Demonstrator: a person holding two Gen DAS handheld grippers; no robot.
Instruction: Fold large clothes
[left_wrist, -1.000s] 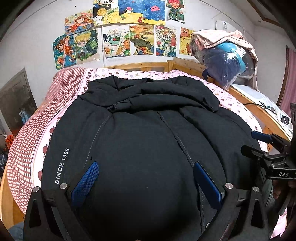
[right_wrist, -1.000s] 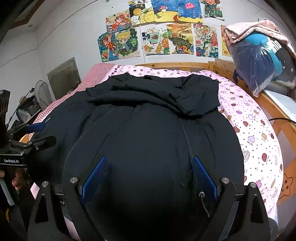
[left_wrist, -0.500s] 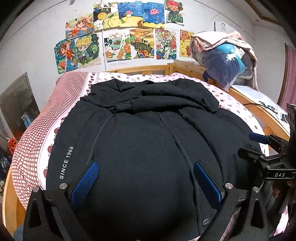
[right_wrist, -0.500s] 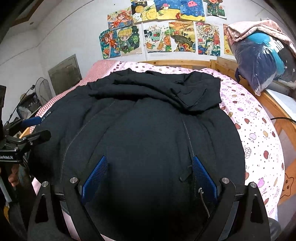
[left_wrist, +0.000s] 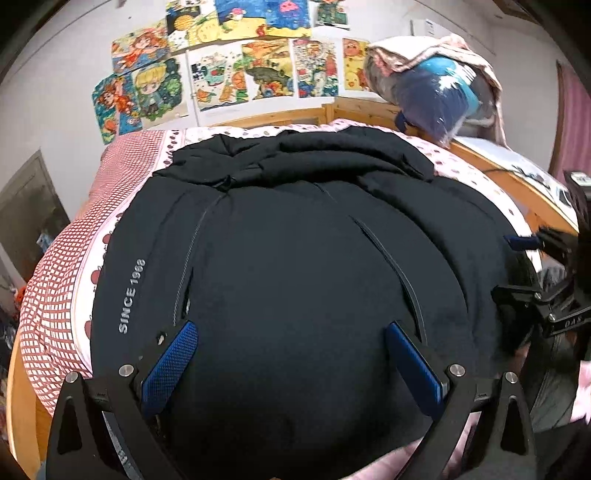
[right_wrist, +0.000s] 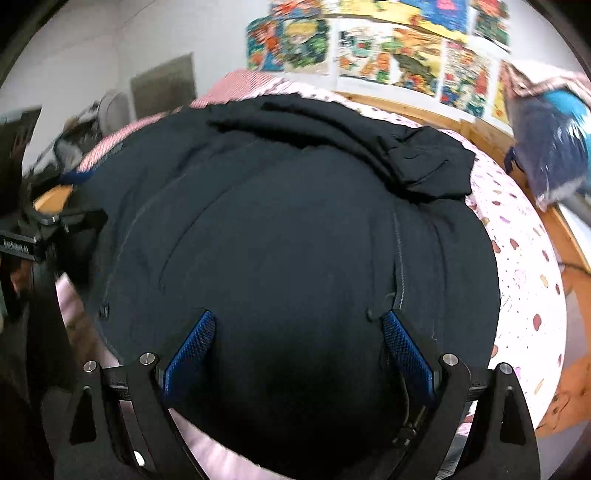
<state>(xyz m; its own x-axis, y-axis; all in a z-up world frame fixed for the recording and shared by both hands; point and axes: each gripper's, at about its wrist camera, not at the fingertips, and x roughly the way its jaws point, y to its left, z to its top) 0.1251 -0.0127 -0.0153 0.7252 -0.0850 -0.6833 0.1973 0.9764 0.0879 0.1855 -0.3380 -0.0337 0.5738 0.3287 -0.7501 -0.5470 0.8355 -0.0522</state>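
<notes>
While both tongs hang released over the near hem, the step looks like lining up a first grasp. Left wrist view: left gripper (left_wrist: 290, 356), jaws spread and empty, at lower centre; black coat (left_wrist: 295, 258) fills mid-frame, spread on the bed (left_wrist: 55, 295); right gripper (left_wrist: 532, 266) at right edge, also spread. A bagged bundle (left_wrist: 439, 99) sits upper right, clear of the work. Right wrist view: right gripper (right_wrist: 297, 356) low centre over the coat (right_wrist: 295, 221). Next move likely needs both to pinch the hem; the bunched far end may snag.

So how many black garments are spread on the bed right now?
1: one large black jacket with white "SINCE 1968" lettering covers most of the pink spotted bedsheet, collar end bunched toward the wall. Anything beneath it is hidden.
</notes>
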